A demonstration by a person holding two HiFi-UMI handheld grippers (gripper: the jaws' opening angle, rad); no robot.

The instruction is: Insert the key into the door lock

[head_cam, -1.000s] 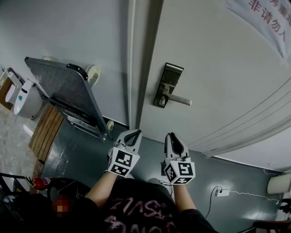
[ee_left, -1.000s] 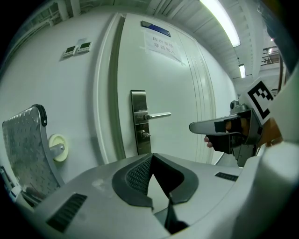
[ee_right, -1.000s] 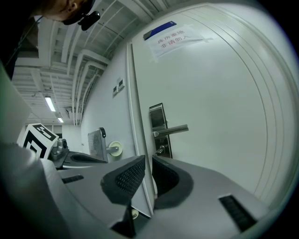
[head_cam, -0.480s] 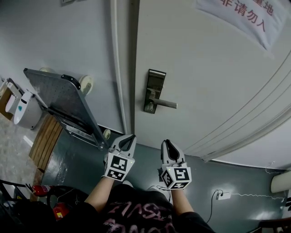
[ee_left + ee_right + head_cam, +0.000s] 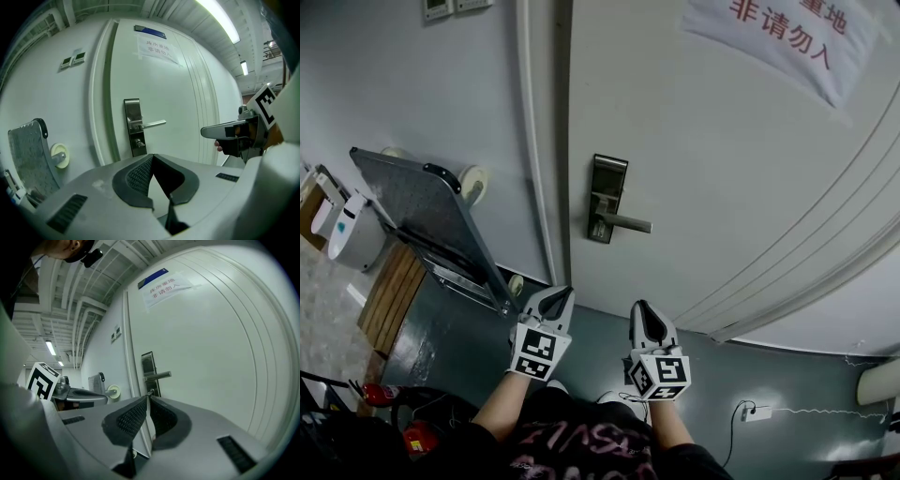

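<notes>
On the white door [image 5: 722, 187] a dark metal lock plate [image 5: 607, 199] carries a lever handle [image 5: 626, 223]; a small keyhole cylinder [image 5: 137, 142] sits below the lever. Both grippers hang side by side beneath the lock, well short of the door. My left gripper [image 5: 553, 298] is shut with nothing between its pads. My right gripper [image 5: 641, 312] is shut, and a small metal tip, apparently the key [image 5: 150, 392], pokes out of its jaws. In the right gripper view the lock plate [image 5: 149, 365] stands just beyond that tip.
A folded platform cart [image 5: 431, 216] with a pale wheel [image 5: 472, 182] leans on the wall left of the door frame [image 5: 542, 141]. A paper sign [image 5: 778, 37] hangs on the door. A red extinguisher [image 5: 380, 394] and a wall socket [image 5: 757, 413] sit low.
The head view has tilted, so the lock sits further left and more of the sign shows. Both grippers stay side by side and shut, slightly lower in frame.
</notes>
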